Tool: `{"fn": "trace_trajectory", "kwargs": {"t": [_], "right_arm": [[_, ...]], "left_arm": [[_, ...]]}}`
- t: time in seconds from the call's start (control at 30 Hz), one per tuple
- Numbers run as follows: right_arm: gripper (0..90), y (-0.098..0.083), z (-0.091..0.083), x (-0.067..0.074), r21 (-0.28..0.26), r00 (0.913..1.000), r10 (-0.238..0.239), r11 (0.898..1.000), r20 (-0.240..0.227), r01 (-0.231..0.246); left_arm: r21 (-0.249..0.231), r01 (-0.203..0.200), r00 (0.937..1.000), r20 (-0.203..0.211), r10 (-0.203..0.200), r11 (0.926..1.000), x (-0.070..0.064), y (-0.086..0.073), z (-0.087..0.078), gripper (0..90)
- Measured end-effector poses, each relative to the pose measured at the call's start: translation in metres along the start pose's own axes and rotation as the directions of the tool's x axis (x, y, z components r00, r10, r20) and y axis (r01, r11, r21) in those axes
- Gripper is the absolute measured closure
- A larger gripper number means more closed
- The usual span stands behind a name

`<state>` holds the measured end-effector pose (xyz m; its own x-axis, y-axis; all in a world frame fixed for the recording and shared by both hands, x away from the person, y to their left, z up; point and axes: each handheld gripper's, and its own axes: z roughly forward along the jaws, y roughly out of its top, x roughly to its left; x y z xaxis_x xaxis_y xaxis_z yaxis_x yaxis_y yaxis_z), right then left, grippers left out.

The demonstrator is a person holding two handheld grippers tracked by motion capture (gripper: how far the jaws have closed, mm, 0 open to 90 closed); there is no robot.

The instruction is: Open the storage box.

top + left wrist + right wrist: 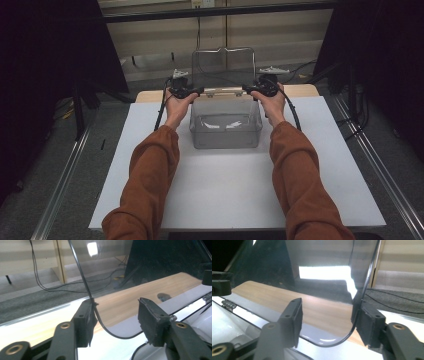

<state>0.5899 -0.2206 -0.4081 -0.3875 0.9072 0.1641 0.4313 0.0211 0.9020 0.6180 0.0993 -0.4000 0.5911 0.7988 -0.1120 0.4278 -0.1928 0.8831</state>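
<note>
High view: clear plastic box sits at centre frame on the white board, its hinged transparent lid standing upright above the back rim. Left gripper and right gripper meet the lid's lower corners from either side, near the hinge line, both forearms in rust sleeves reaching up from the bottom edge. Left gripper view: jaws spread wide, the lid's rounded corner edge passing between them and touching the left pad; right pad stands apart from it. Right gripper view: jaws likewise wide, the lid corner lying against the right pad, left pad clear. Judgement: the step in hand is swinging the lid, with neither gripper clamped on it. Next move calls for both grippers to push or pinch evenly so the lid turns on its hinge without twisting
</note>
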Motion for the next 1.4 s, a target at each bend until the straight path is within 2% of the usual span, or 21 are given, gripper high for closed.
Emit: {"fn": "trace_trajectory", "kwargs": {"t": [0.1,0.3,0.53,0.73,1.0,1.13,1.27,1.4], "right_arm": [[40.9,-0.0024,0.0009,-0.0015,0.006,0.9995,0.030,1.000,-0.008,-0.030],[40.4,-0.0026,0.0024,-0.0016,0.003,0.9993,0.036,0.999,-0.008,-0.036],[37.9,-0.0042,0.0038,-0.0007,0.008,0.9986,0.052,0.999,-0.008,-0.052],[37.1,-0.0048,0.0043,-0.0008,0.011,0.9977,0.067,0.998,-0.008,-0.067],[35.9,-0.0074,0.0061,-0.0020,0.016,0.9944,0.104,0.995,-0.021,-0.103],[36.0,-0.0078,0.0063,-0.0021,0.014,0.9940,0.108,0.994,-0.022,-0.107],[35.8,-0.0085,0.0068,-0.0011,0.011,0.9927,0.120,0.993,-0.017,-0.120],[33.5,-0.0087,0.0070,-0.0013,0.014,0.9915,0.129,0.992,-0.016,-0.129]], "left_arm": [[-0.001,0.026,0.9995,0.017,-0.026,0.9997,0.0025,-0.0018,0.0004,45.2],[0.004,0.029,0.9994,0.020,-0.029,0.9996,0.0036,-0.0018,0.0007,45.0],[-0.001,0.070,0.9972,0.027,-0.070,0.9975,0.0027,-0.0038,0.0038,41.5],[0.000,0.077,0.9966,0.028,-0.077,0.9970,0.0032,-0.0043,0.0041,41.2],[-0.005,0.121,0.9919,0.041,-0.120,0.9927,0.0038,-0.0066,0.0073,37.0],[-0.001,0.114,0.9927,0.039,-0.114,0.9935,0.0039,-0.0063,0.0070,36.9],[-0.002,0.126,0.9912,0.039,-0.126,0.9920,0.0038,-0.0068,0.0069,36.6],[0.001,0.097,0.9951,0.020,-0.097,0.9952,0.0032,-0.0062,0.0062,33.3]]}}
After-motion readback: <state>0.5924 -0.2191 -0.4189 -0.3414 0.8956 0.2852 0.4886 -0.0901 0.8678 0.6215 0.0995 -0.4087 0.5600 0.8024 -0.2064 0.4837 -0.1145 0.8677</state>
